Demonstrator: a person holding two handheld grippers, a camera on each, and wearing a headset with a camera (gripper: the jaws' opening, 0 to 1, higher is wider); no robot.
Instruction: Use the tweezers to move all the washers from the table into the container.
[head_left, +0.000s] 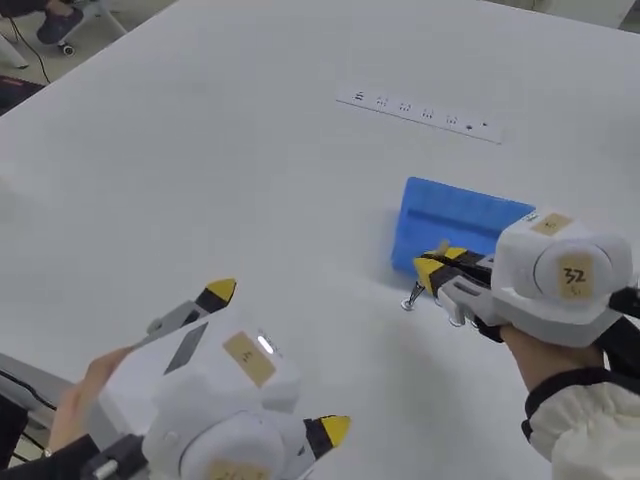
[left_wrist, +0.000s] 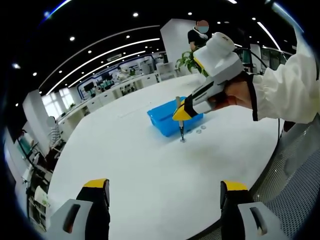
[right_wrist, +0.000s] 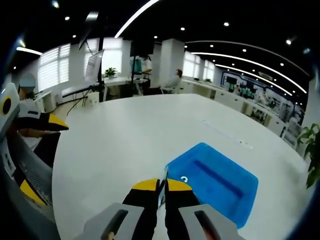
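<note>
The container (head_left: 470, 215) sat on the table (head_left: 200, 150), right of centre, with the power strip (head_left: 420, 113) behind it. The right gripper (head_left: 440, 268) was at the container's near edge, and its tweezers (head_left: 413, 296) pointed down to the table just before the container. Washers (left_wrist: 199, 131) lay on the table near the tweezers' tip. The left gripper (head_left: 277, 361) was well apart, nearer and leftward.
</note>
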